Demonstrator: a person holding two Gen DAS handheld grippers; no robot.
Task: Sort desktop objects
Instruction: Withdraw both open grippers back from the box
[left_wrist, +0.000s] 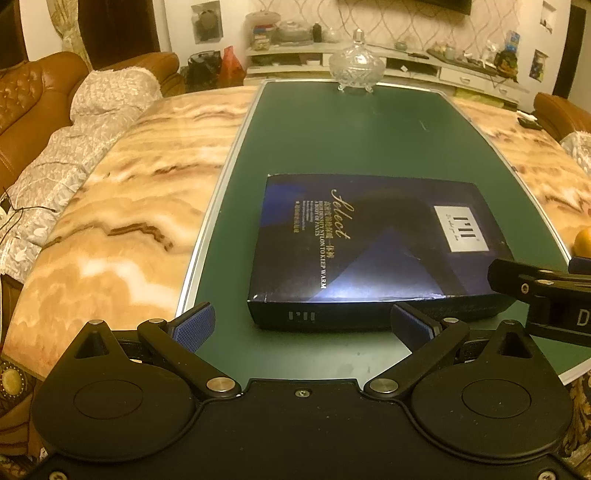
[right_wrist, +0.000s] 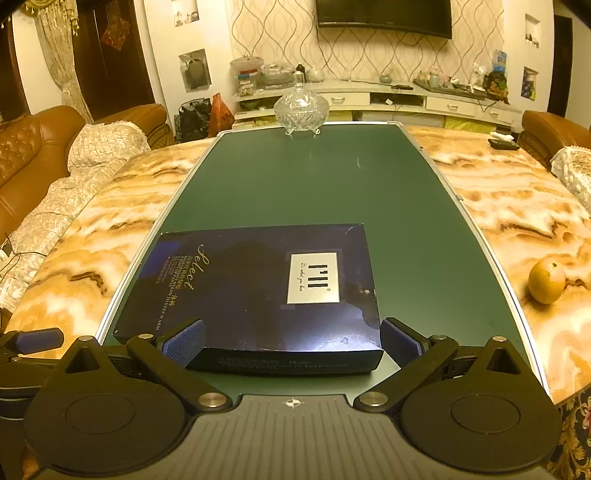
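Observation:
A flat dark blue box (left_wrist: 373, 243) (right_wrist: 258, 291) with gold lettering and a white label lies on the green board (left_wrist: 332, 129) (right_wrist: 295, 184). My left gripper (left_wrist: 303, 326) is open, its blue pads just short of the box's near left edge, nothing between them. My right gripper (right_wrist: 291, 341) is open too, its pads flanking the box's near right end without clamping it. An orange (right_wrist: 546, 280) (left_wrist: 583, 242) rests on the marble table to the right. A lidded crystal bowl (left_wrist: 356, 68) (right_wrist: 301, 107) stands at the board's far edge.
The marble table (left_wrist: 122, 206) (right_wrist: 509, 206) surrounds the board. A brown sofa with a lace throw (left_wrist: 74, 122) (right_wrist: 48, 177) runs along the left. A dark remote (right_wrist: 503, 144) lies far right. Each gripper shows in the other's view: the right (left_wrist: 535, 299), the left (right_wrist: 33, 341).

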